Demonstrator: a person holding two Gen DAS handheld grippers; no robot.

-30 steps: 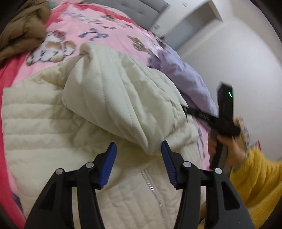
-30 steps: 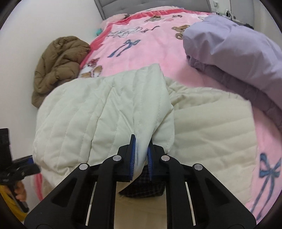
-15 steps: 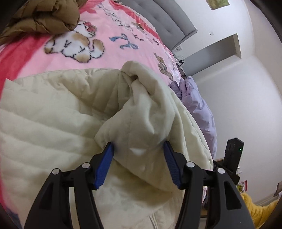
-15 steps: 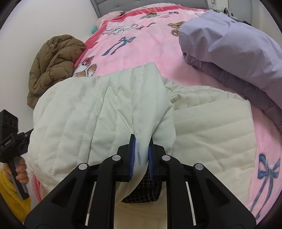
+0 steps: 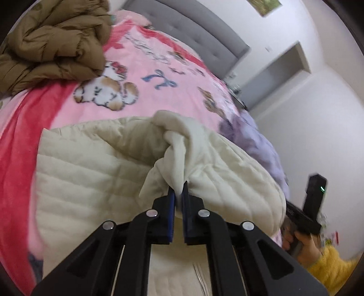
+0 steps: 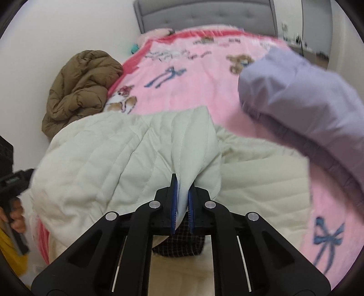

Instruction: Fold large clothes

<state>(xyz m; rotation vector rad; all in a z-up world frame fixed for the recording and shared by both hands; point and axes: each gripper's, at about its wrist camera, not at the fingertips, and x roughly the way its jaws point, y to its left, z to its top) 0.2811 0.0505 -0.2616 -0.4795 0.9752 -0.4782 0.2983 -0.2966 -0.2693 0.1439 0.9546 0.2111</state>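
The left gripper [image 5: 179, 193], whose jaws were spread around a bunched fold of the cream quilted jacket [image 5: 91, 182] a second ago, has just been closing and is now pinching that fold between its blue pads. The right gripper [image 6: 182, 193] is gripping the jacket's other folded edge [image 6: 193, 148] as before, jaws pressed on the fabric, with a dark checked lining hanging below at 6 o'clock. The jacket is lying across the near end of the pink blanket [image 5: 170, 57], bunched higher than earlier. A brown puffer coat [image 6: 82, 86] is sitting at 10 o'clock in the right wrist view, a lilac duvet [image 6: 307, 102] at 2 o'clock. Script is showing on the blanket near the grey headboard [image 6: 204, 13], too blurred to read. A hand in a yellow sleeve [image 5: 302, 246] is holding the right gripper's handle at 4 o'clock in the left wrist view.
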